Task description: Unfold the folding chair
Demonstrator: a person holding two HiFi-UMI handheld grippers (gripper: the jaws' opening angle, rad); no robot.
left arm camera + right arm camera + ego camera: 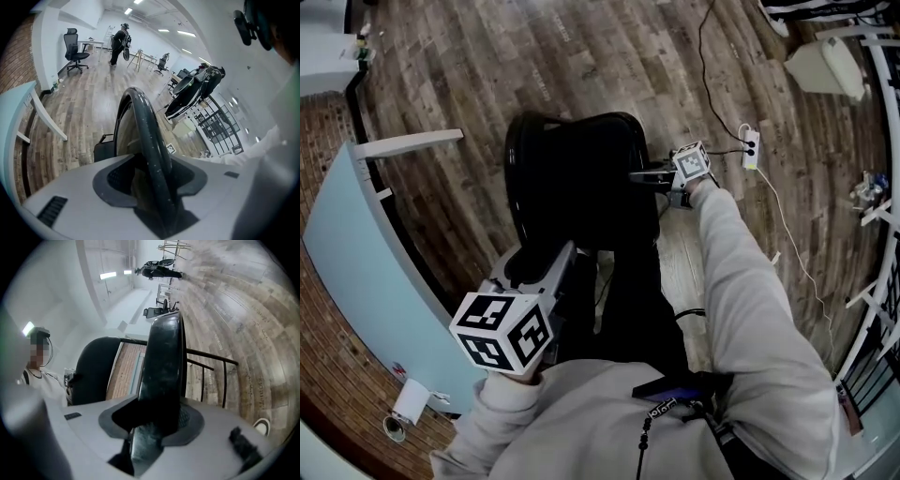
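Jaws of my left gripper (152, 183) stand wide around the chair's (581, 178) black frame tube (146, 133), with a gap at one pad. The chair sits on the wood floor (487, 75) just ahead of me, its legs hidden from above. My right gripper (157, 420) is clamped, half closed, on its flat black edge.

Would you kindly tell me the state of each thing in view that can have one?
Black folding chair: standing on the wooden floor, seat swung away from the backrest, at least partly unfolded.
Left gripper: open, the chair's black frame tube between its jaws.
Right gripper: shut on the chair's black seat edge.
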